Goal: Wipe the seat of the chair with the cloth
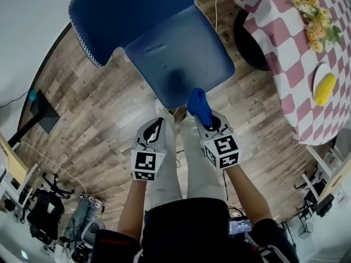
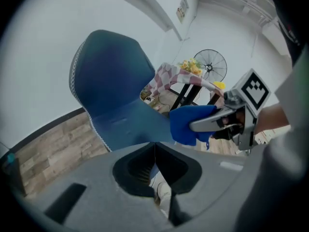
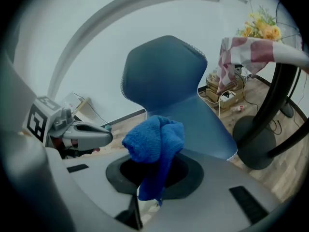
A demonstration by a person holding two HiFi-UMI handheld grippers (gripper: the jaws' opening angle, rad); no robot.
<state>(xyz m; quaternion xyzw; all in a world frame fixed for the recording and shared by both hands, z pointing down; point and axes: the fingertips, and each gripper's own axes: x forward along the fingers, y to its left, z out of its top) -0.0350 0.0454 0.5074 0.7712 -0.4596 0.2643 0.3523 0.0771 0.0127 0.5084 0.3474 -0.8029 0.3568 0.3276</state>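
Observation:
A blue chair stands ahead of me; its seat (image 1: pixel 181 53) faces me and its backrest (image 1: pixel 131 10) rises behind. My right gripper (image 1: pixel 204 114) is shut on a bunched blue cloth (image 1: pixel 198 106), which hangs just over the seat's near edge. In the right gripper view the cloth (image 3: pixel 155 144) bulges out between the jaws with the seat (image 3: pixel 203 120) behind it. My left gripper (image 1: pixel 159 124) is shut with nothing in it, just short of the seat's near edge. From the left gripper view the cloth (image 2: pixel 190 124) and the right gripper (image 2: pixel 231 115) show to the right.
A table with a pink-checked cloth (image 1: pixel 285 43) stands at the right, bearing yellow flowers (image 1: pixel 318 21) and a plate (image 1: pixel 323 86); its dark round base (image 1: pixel 252 43) sits by the chair. Wood floor (image 1: pixel 82 108) surrounds the chair. A fan (image 2: pixel 210 64) stands far off.

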